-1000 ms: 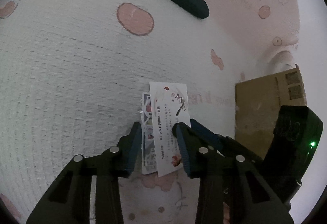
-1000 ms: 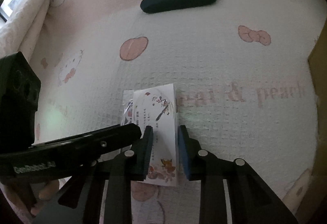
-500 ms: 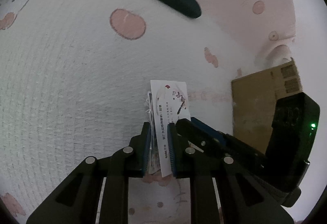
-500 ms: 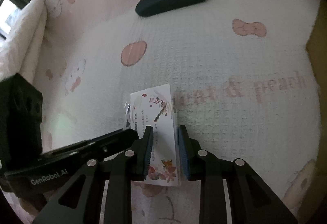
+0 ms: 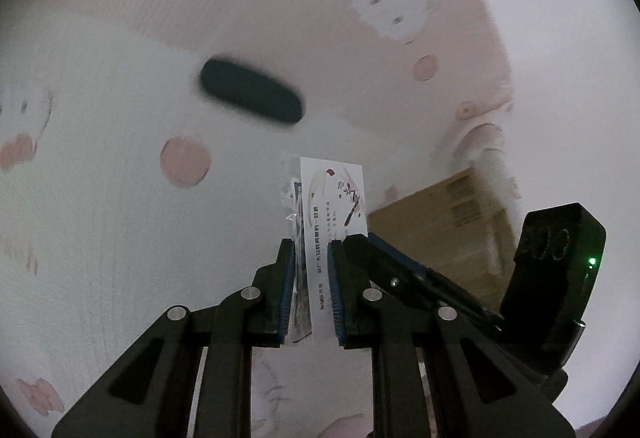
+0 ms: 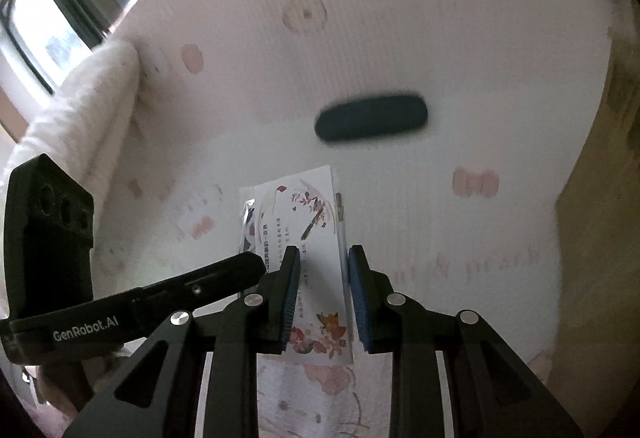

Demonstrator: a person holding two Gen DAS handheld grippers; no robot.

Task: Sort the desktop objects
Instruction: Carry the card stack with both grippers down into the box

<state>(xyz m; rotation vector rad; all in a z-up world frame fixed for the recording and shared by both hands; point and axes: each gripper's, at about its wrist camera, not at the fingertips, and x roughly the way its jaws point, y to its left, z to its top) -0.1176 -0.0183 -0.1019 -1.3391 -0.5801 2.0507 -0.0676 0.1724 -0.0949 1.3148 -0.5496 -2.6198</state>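
A white card with a flower print (image 5: pixel 332 194) in a clear sleeve hangs above the blanket, held from both sides. My left gripper (image 5: pixel 314 250) is shut on it, the card edge-on between the blue pads. In the right wrist view the card (image 6: pixel 300 214) faces up between the blue pads of my right gripper (image 6: pixel 324 256), which is shut on its long edges. The left gripper (image 6: pixel 256 264) comes in from the left onto the sleeve's edge. The right gripper (image 5: pixel 360 240) meets the card from the right in the left wrist view.
A dark green oblong case (image 5: pixel 250 94) (image 6: pixel 370 118) lies on the pink and white cat-print blanket (image 5: pixel 100 218) beyond the card. A brown cardboard box (image 5: pixel 440 222) (image 6: pixel 600 238) stands at the right. A window (image 6: pixel 40 18) is at the far left.
My left gripper's jaws closed on the card. Both grippers then rose together, lifting the card off the blanket; the dark case now sits lower in both views.
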